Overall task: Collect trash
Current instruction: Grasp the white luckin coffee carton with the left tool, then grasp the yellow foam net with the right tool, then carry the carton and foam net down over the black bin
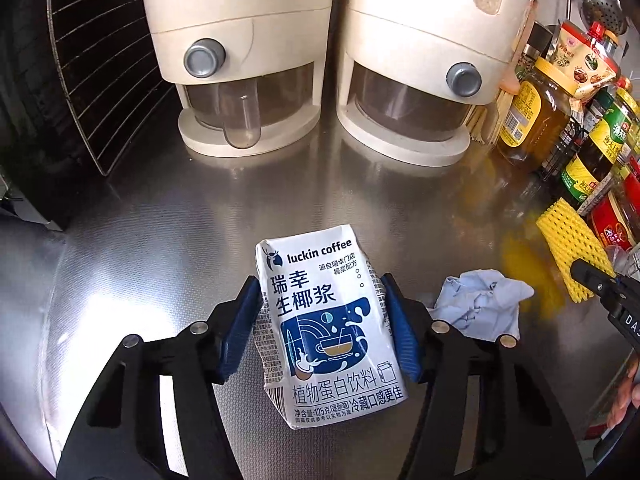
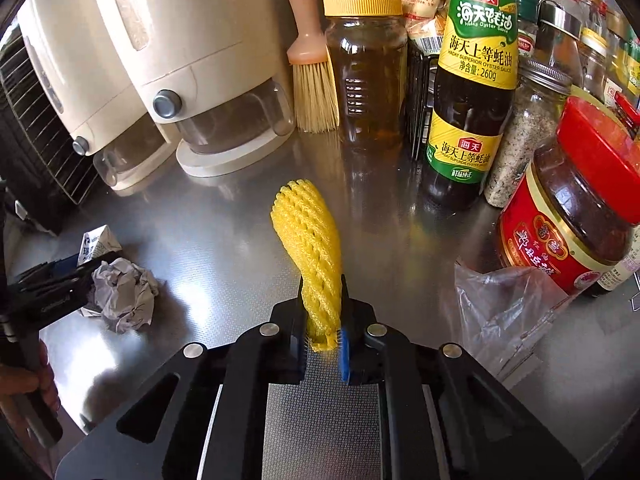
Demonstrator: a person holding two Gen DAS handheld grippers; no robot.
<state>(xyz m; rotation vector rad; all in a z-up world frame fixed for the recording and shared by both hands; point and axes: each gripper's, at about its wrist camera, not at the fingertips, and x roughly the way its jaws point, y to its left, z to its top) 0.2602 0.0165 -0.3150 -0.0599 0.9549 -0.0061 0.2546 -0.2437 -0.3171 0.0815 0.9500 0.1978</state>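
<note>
The left gripper (image 1: 322,312) has its blue pads pressed on both sides of the luckin coffee carton (image 1: 328,328), which sits on the steel counter (image 1: 160,240) in front of the two cream dispensers (image 1: 240,52). Just right of the carton lies a crumpled tissue (image 1: 482,304). Further right of the carton, the right gripper (image 2: 322,312) pinches a yellow foam net (image 2: 310,240), jaws squeezed tight on its lower end.
</note>
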